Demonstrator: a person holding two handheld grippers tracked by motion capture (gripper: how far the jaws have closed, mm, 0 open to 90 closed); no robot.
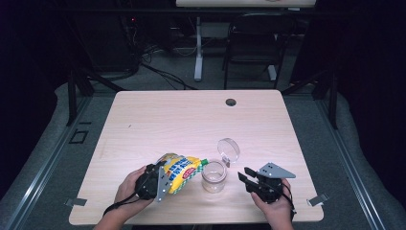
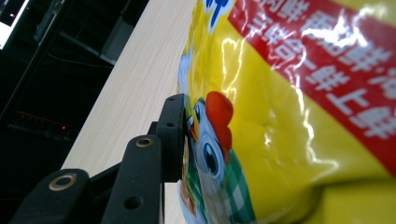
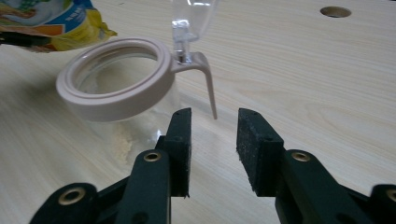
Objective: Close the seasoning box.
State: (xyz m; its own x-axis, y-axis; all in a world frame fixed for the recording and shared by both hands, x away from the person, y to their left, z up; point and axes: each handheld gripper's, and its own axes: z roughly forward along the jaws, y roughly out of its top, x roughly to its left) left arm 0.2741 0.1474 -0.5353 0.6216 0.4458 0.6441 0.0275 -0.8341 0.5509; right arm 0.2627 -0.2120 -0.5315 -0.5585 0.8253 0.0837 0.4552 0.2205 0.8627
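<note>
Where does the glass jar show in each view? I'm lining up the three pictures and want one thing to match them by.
High view: the glass jar stands near the table's front edge, between the two grippers, its clear lid flipped open behind it.
Left gripper view: the jar is not in it.
Right gripper view: upper left, its pinkish rim beyond the fingers.
Shared landmark: the yellow bag, beside the jar.

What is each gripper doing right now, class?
Left gripper: shut on the yellow bag.
Right gripper: open, empty, beside the jar.
</note>
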